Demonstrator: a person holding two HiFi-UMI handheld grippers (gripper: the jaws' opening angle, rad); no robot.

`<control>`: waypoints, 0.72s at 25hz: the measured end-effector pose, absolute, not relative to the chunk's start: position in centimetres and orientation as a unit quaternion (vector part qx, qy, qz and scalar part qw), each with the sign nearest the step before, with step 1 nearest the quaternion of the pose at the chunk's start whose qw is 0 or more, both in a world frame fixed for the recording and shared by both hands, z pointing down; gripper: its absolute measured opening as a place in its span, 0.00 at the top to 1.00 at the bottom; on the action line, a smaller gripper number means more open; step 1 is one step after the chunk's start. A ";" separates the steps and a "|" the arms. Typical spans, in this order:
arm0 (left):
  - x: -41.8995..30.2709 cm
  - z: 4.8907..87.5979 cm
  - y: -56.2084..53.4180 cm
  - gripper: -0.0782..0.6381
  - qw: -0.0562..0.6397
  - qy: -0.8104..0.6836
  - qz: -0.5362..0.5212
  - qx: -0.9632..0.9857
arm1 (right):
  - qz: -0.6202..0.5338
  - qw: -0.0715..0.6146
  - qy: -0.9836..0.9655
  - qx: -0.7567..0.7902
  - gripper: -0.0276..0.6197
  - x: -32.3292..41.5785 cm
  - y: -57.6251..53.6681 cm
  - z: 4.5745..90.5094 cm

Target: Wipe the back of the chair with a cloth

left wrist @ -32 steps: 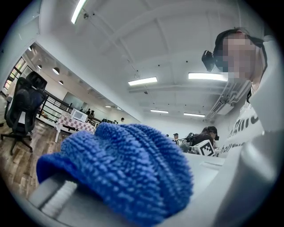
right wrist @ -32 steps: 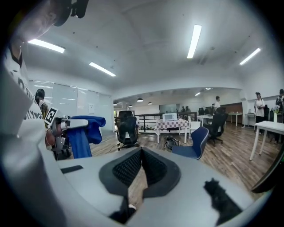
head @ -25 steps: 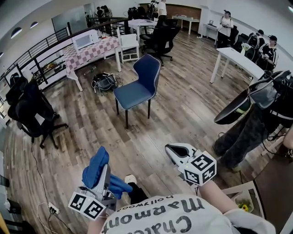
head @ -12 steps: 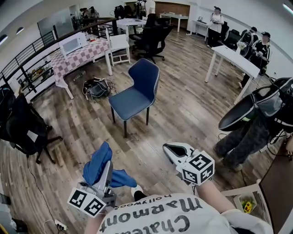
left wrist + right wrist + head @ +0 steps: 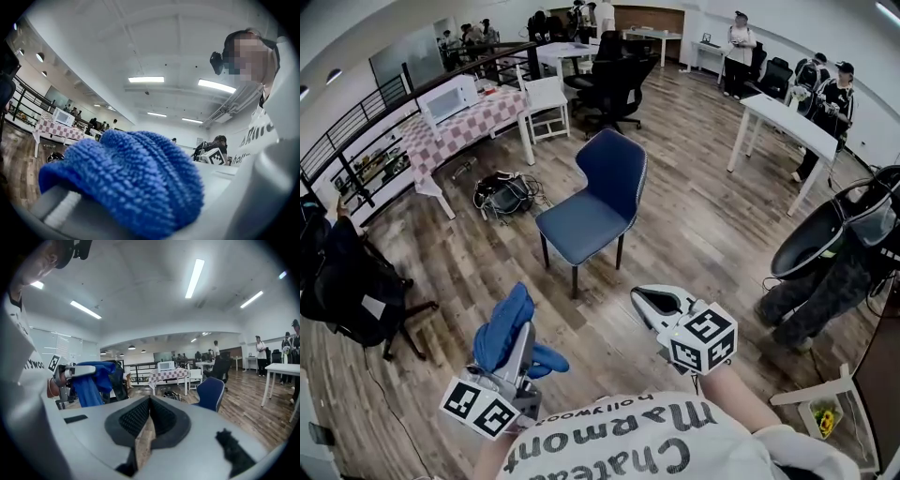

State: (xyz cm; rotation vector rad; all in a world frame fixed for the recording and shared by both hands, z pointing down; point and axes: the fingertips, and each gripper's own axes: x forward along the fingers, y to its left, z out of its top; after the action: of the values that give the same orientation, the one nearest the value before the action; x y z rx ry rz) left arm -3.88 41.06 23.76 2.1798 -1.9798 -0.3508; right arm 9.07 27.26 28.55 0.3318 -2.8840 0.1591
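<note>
A blue chair [image 5: 598,201] with dark legs stands on the wood floor ahead of me, its back [image 5: 618,162] on the far right side. The same chair [image 5: 211,393] shows small in the right gripper view. My left gripper [image 5: 514,328] is low at the left, shut on a blue cloth [image 5: 501,327] that bulges out of its jaws; that cloth [image 5: 131,178] fills the left gripper view. My right gripper [image 5: 647,302] is held low at the right, shut with nothing in it. Both grippers are well short of the chair.
A white table [image 5: 784,121] stands at the right with people beyond it. A checkered table [image 5: 459,119] with a microwave [image 5: 446,97] and a bag [image 5: 502,195] under it is at the left. Black office chairs [image 5: 613,81] stand behind. A person [image 5: 834,262] stands close at my right.
The view has shifted a little and the chair now sits slightly lower and further right in it. Both grippers hold much the same pose, the left still shut on the cloth.
</note>
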 end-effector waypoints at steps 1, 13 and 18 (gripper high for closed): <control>-4.6 24.0 40.8 0.85 0.092 -0.665 -0.119 0.732 | 0.052 0.117 -0.985 0.113 0.94 8.4 27.2 28.5; -9.2 23.3 39.1 0.85 0.096 -0.647 -0.157 0.740 | 0.081 0.113 -0.984 0.112 0.94 3.2 24.6 28.6; -9.8 24.1 38.7 0.86 0.090 -0.648 -0.131 0.744 | 0.059 0.133 -0.985 0.093 0.94 1.3 25.4 29.0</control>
State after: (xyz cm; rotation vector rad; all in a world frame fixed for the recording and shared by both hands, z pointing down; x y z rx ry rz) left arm -9.82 38.74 24.10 2.2138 -1.9285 -0.3906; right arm 1.33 25.39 29.01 0.2684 -2.8569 0.1711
